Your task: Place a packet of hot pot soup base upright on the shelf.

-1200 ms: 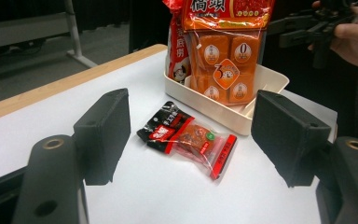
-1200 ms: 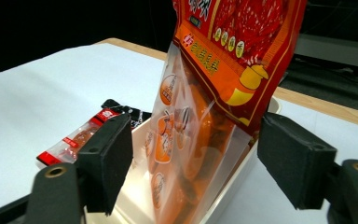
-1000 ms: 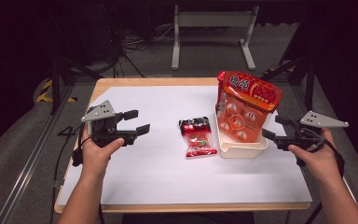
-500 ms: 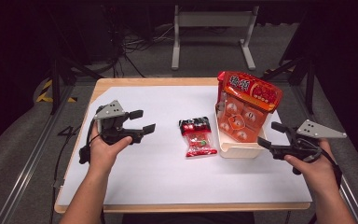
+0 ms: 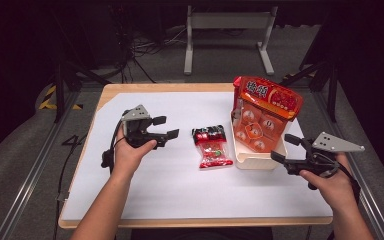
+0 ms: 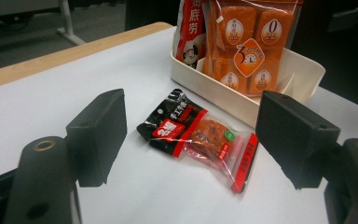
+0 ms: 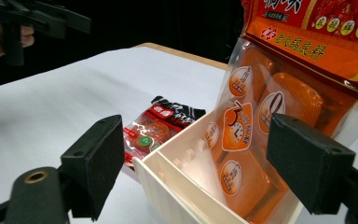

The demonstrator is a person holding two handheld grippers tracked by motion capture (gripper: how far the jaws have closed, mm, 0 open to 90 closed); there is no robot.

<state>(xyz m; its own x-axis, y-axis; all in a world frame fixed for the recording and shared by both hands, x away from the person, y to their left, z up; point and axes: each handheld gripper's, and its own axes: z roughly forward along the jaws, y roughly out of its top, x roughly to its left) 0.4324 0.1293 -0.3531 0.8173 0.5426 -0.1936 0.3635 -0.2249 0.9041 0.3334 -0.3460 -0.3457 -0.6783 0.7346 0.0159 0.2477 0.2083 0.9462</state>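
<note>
A small red and black snack packet (image 5: 211,146) lies flat on the white table top, just left of a cream tray (image 5: 252,161). A large orange bag of wrapped blocks (image 5: 262,115) stands upright in that tray. My left gripper (image 5: 166,127) is open, a short way left of the packet and pointing at it. In the left gripper view the packet (image 6: 196,135) lies beyond the open left gripper (image 6: 198,135), untouched. My right gripper (image 5: 281,147) is open at the tray's right side. In the right gripper view the open right gripper (image 7: 200,163) faces the tray wall (image 7: 168,186) and the bag (image 7: 261,121).
The white sheet (image 5: 180,190) covers a wooden table with its edge (image 5: 180,87) showing at the back. A metal stand (image 5: 227,35) and cables sit on the dark floor behind. Rails run along both sides of the table.
My left gripper has moved right and lower, closer to the snack packet. My right gripper has shifted slightly left toward the tray. The packet, tray and bag lie as before.
</note>
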